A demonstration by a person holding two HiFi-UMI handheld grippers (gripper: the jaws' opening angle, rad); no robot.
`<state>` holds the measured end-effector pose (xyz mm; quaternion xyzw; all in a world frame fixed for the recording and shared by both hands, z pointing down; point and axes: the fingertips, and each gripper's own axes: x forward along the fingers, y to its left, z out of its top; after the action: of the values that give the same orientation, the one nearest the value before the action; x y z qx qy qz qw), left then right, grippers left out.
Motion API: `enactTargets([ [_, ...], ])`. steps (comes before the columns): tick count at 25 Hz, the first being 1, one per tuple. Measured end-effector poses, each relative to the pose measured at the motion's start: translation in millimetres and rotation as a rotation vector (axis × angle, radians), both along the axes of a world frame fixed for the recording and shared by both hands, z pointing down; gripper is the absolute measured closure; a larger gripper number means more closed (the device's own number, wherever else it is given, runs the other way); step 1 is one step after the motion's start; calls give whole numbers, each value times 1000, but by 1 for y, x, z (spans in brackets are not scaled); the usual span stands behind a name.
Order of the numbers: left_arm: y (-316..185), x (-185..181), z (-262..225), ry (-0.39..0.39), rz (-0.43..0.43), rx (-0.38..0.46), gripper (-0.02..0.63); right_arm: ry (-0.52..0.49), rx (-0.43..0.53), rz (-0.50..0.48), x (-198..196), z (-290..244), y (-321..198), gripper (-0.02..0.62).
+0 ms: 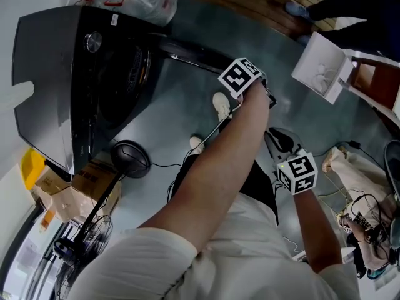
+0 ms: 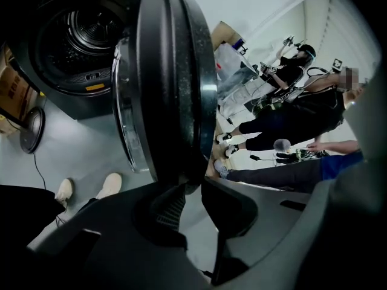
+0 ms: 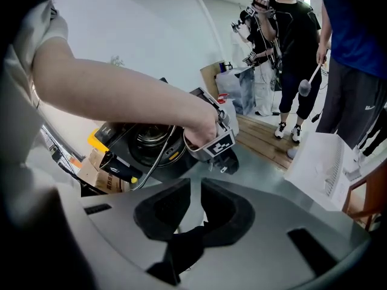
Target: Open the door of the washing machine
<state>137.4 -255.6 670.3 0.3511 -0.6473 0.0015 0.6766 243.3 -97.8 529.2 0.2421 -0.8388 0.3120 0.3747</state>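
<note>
Left arm stretched to upper centre, left gripper (image 2: 193, 187) pinching door (image 2: 175, 71) rim. Right gripper (image 3: 192, 191) lower right, jaws apart, empty.

The washing machine (image 1: 44, 86) has a dark, glossy casing, and its door (image 2: 175, 83) is shiny black plastic. The grey floor (image 1: 187, 105) is smooth. Matt cardboard boxes (image 1: 94, 189) sit at seven o'clock.

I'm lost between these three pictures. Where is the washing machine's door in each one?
Head view: the door is a dark band seen edge-on, upper middle, swung out from the machine.
Left gripper view: it fills the centre, its lower edge gripped by the left tool.
Right gripper view: mostly hidden behind the arm; perhaps a bit of edge above the hand.
Shared landmark: the drum opening.
</note>
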Motion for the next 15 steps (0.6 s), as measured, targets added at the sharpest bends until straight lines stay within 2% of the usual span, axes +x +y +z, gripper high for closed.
enactTargets([
  [8,-10,2,-1,31,-10,32,508,-2,4,-6,-2,1,-10,531],
  [15,-15,6,-5,64,30,73,499,-4,10,-21,-4,1,-16,531],
])
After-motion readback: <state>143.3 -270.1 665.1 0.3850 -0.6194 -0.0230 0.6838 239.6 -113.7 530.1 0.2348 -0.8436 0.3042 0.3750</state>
